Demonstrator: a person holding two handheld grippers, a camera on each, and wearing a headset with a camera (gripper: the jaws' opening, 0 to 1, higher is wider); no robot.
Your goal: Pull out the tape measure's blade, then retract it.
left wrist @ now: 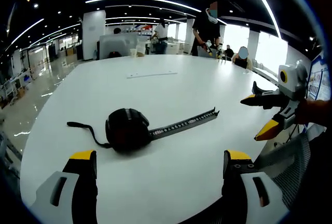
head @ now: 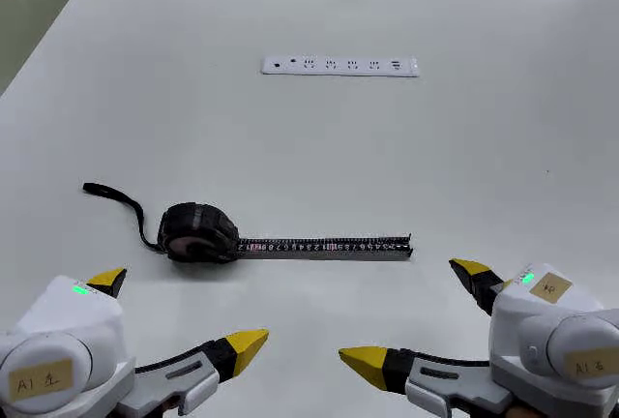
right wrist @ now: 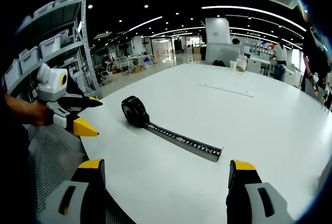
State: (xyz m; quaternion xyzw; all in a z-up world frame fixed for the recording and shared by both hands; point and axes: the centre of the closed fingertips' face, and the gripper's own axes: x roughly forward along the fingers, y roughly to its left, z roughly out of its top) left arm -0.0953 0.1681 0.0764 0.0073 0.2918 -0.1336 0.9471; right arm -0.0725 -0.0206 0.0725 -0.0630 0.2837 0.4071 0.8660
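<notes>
The tape measure (head: 198, 232) lies on its side on the white counter (head: 484, 147) ahead of me. Its blade (head: 324, 246) is drawn out flat to the right, and its black strap (head: 121, 200) trails off to the left. A white power strip (head: 340, 66) sits well beyond it. My left tongs (head: 177, 310) and my right tongs (head: 416, 312) both hang near me with their jaws spread wide, gripping nothing and clear of the tape. I judge the pulling-out half done and the retraction next. The blade rests extended with nothing holding it, so I take it the lock is on, though I cannot make out the button from here. The case sits nearer my left tongs and the hooked blade end (head: 408, 244) nearer my right. The next move, I think, calls for pinning the case with the left, then freeing the lock or guiding the hook back with the right, so the blade does not whip in.
</notes>
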